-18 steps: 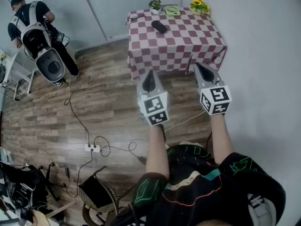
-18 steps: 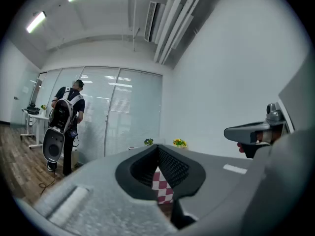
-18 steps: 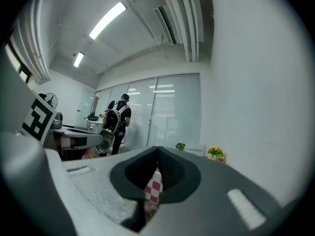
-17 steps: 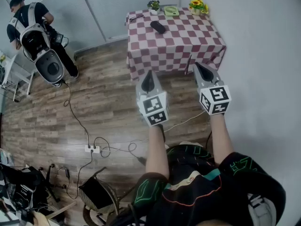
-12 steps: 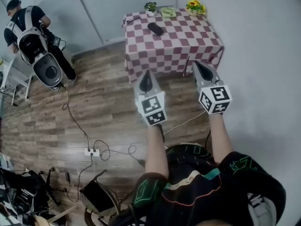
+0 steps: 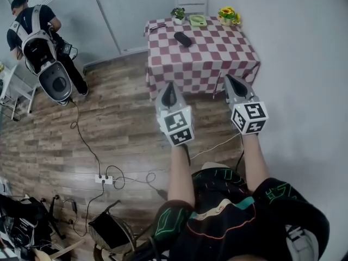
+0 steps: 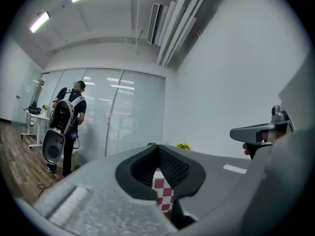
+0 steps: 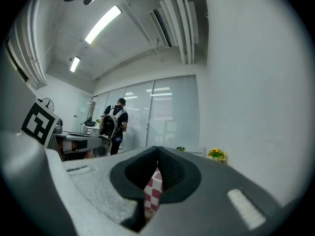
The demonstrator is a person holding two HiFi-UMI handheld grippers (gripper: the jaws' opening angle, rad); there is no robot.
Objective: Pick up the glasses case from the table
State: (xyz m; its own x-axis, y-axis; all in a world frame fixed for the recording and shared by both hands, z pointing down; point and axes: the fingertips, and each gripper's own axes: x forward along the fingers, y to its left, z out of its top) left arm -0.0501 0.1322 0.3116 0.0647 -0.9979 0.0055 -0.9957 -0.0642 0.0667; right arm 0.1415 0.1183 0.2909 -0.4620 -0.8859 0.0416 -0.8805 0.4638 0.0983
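Observation:
The black glasses case (image 6: 182, 38) lies on the far half of the red-and-white checkered table (image 6: 217, 58). It is well ahead of both grippers, and neither touches it. My left gripper (image 6: 169, 87) is held level over the wooden floor, short of the table's front edge, shut and empty. To its right, my right gripper (image 6: 230, 79) is also level, shut and empty. In the left gripper view the jaws (image 7: 157, 149) meet, with checkered cloth showing behind them. The right gripper view shows its jaws (image 8: 157, 152) closed the same way.
A small potted plant (image 6: 179, 12), a green dish (image 6: 198, 20) and a sunflower pot (image 6: 229, 12) stand along the table's back edge, with a white chair (image 6: 191, 2) behind. A person with backpack gear (image 6: 38, 37) stands far left. Cables and a power strip (image 6: 103, 179) lie on the floor. A wall runs along the right.
Both grippers stay shut and in nearly the same place. The head view only wobbles a little, and the person at far left shifts slightly.

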